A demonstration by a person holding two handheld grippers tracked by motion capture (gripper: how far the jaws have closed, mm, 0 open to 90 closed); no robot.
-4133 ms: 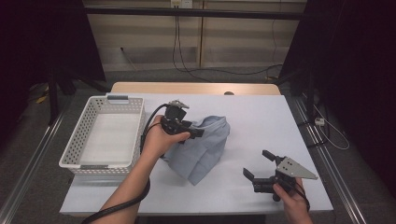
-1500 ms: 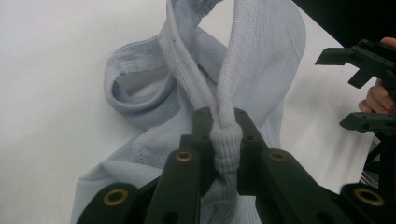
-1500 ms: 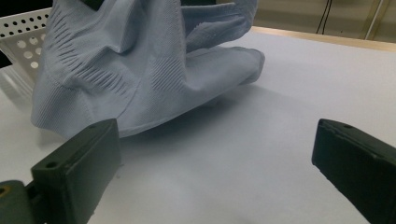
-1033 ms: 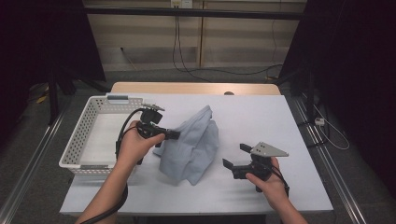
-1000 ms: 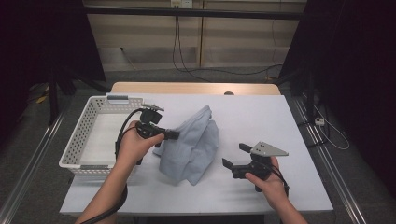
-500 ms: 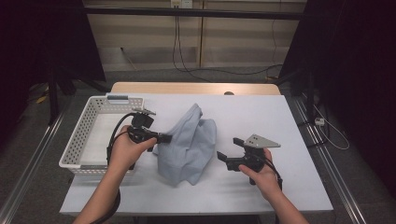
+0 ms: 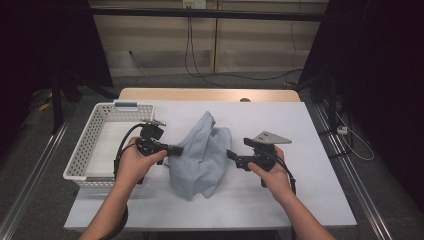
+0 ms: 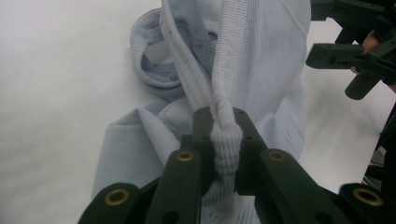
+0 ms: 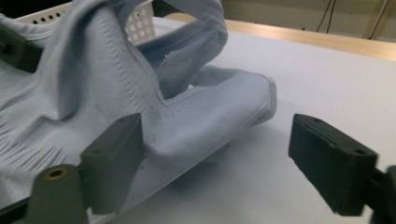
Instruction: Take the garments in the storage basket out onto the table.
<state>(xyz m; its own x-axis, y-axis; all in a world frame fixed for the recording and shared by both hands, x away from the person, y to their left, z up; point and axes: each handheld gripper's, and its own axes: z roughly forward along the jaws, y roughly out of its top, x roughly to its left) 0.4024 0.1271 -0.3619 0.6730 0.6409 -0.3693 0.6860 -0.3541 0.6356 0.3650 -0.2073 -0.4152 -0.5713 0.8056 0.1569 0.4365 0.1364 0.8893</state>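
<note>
Since four seconds back, my left gripper [image 7: 176, 149] has carried its pinch of the cloth [image 7: 202, 155] leftward, toward the basket [image 7: 89, 150], so the cloth now lies further left on the table [image 7: 310, 150] and a fold stands up from my clamp. My right gripper [image 7: 233, 159] has come in from the table's right part to just beside the cloth's right edge, and its jaws have just been closing, with a fold of cloth between them, untouched.

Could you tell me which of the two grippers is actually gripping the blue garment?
The left gripper: its jaws pinch the blue garment; the right gripper stands open beside it.
</note>
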